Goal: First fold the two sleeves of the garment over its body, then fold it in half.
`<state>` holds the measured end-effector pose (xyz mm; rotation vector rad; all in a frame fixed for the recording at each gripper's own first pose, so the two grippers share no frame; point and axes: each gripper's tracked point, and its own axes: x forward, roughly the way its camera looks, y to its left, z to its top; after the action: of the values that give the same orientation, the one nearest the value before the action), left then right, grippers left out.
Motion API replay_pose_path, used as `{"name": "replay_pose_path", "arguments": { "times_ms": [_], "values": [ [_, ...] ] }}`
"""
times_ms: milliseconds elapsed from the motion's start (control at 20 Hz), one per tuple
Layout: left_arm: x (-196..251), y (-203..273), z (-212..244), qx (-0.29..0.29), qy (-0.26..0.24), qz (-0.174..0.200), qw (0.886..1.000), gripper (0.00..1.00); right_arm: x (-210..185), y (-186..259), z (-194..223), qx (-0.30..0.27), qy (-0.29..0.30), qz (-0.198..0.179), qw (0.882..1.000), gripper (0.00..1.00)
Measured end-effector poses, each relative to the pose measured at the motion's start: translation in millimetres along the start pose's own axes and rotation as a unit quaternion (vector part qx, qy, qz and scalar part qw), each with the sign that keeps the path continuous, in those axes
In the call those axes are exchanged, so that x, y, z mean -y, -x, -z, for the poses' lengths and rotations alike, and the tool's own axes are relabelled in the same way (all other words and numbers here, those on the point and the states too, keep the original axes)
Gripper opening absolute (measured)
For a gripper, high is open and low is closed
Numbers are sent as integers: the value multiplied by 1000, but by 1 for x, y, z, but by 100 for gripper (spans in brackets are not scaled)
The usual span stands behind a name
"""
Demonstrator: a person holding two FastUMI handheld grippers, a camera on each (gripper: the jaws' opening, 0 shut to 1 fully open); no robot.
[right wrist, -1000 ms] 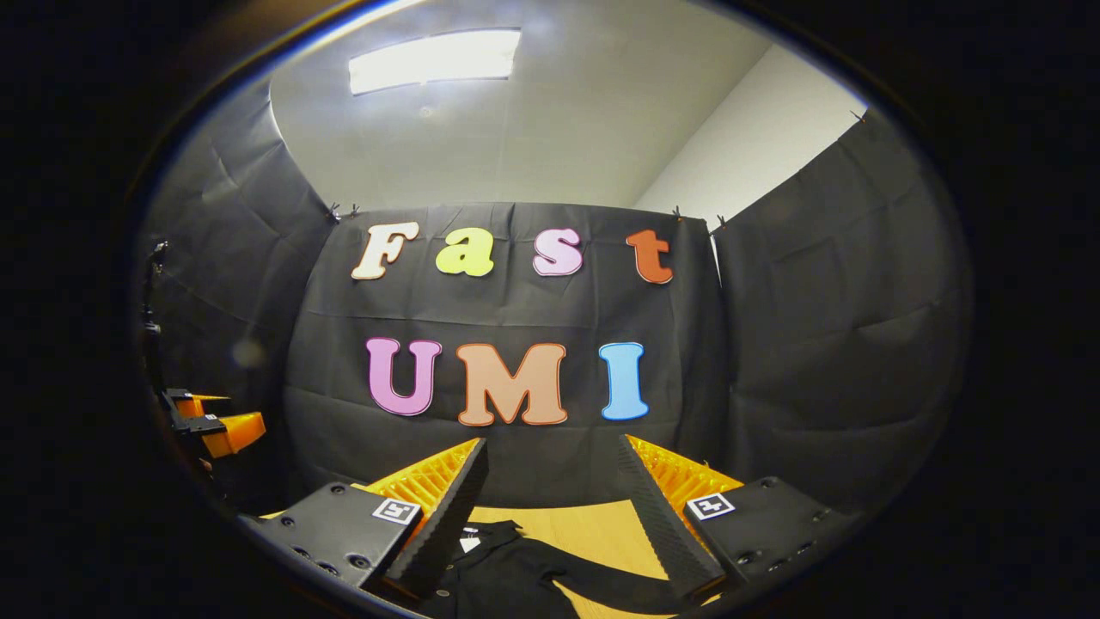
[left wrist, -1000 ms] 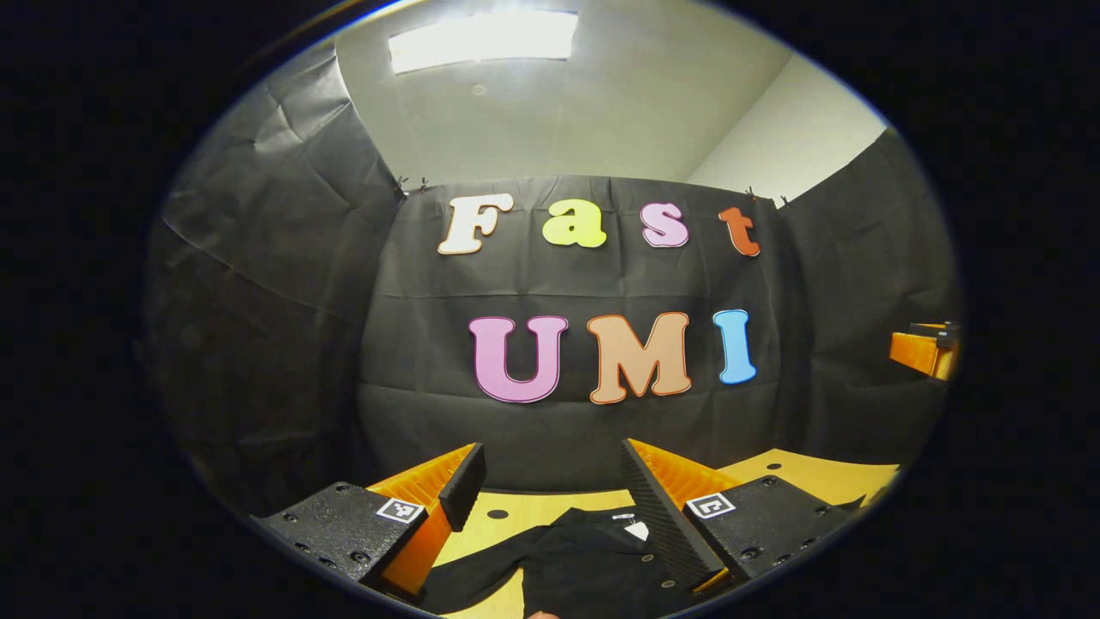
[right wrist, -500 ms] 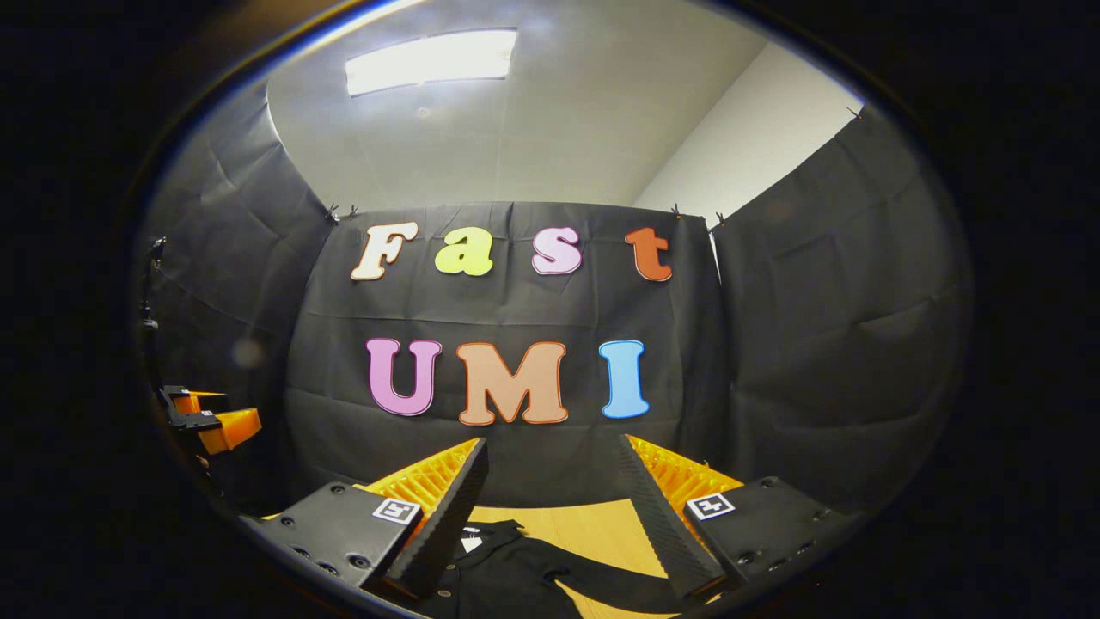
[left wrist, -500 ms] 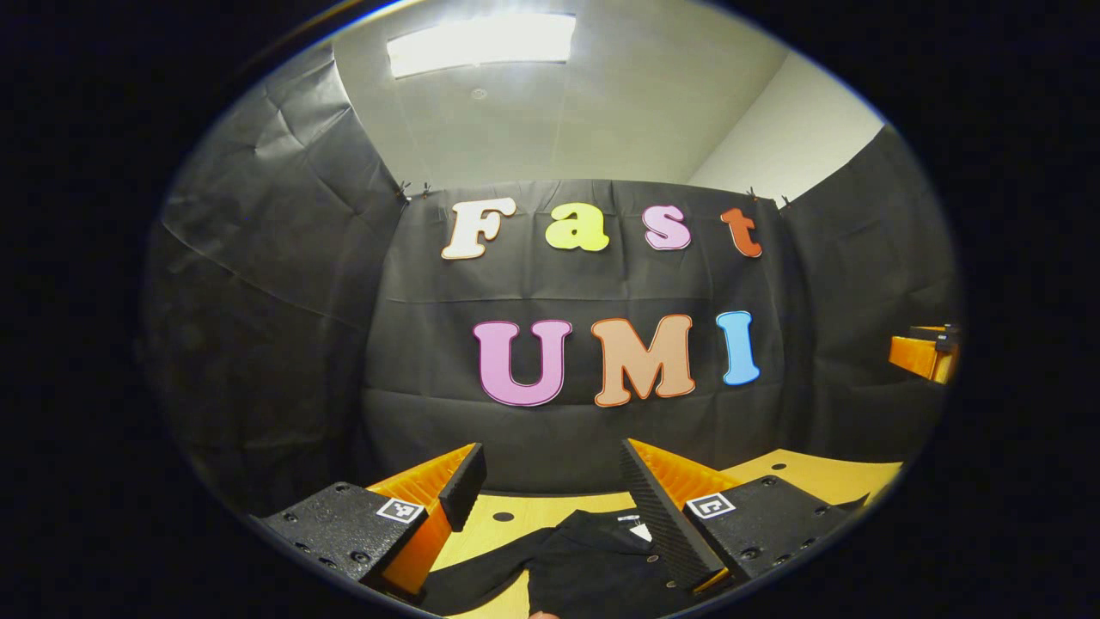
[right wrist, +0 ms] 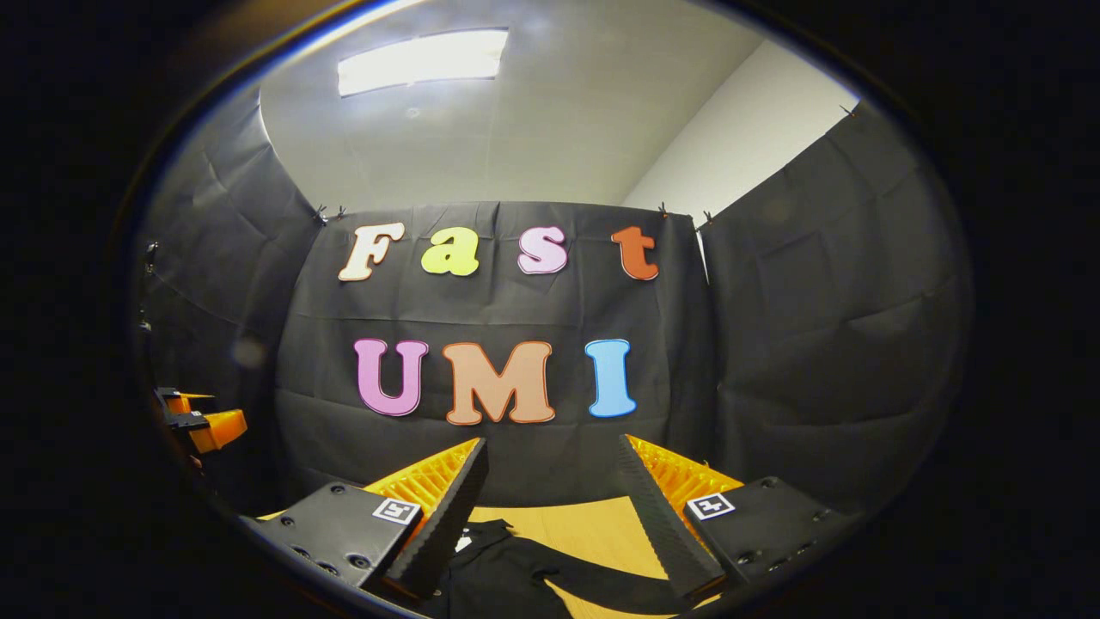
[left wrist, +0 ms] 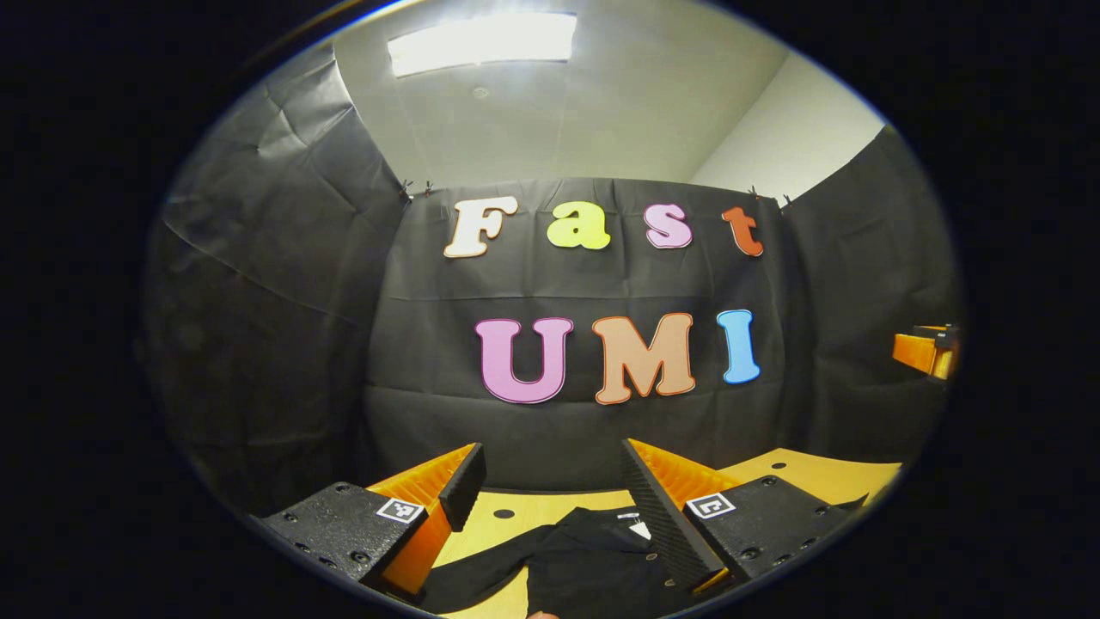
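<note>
1. Garment (left wrist: 593,563): black, lying flat on the table (left wrist: 808,473) below both grippers. The left gripper view shows its collar area with a small white tag and one sleeve (left wrist: 481,567) running out to the side; the right gripper view shows the other sleeve (right wrist: 601,580) stretched across the wood.
2. Change over the last second: almost none. The right gripper view has drifted slightly, the wall sliding a little left and the other gripper's tip sitting a touch lower at the left edge. The left gripper view is nearly the same, the garment unmoved.
3. Reading: no fold begun; both sleeves lie out. Judged to be a hover before the first sleeve grasp.
4. Left gripper (left wrist: 550,486): jaws wide apart, nothing held, above the collar region.
5. Right gripper (right wrist: 550,481): jaws wide apart, nothing held, above the garment's right sleeve side.
6. Surface: light wooden tabletop with a small dark hole (left wrist: 504,514) near the far edge.
7. Room: black cloth walls, white ceiling, one bright ceiling light panel (left wrist: 481,39).
</note>
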<state>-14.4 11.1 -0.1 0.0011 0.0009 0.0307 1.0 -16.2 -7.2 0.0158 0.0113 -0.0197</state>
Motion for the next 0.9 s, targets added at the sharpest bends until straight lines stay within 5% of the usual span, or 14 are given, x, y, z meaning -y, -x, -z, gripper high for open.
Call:
{"name": "replay_pose_path", "arguments": {
  "times_ms": [900],
  "values": [
    [-25,4,10,-15,-9,-21,1000,99,-15,-15,3,-10,0,-24,1000,96]
  ]
}}
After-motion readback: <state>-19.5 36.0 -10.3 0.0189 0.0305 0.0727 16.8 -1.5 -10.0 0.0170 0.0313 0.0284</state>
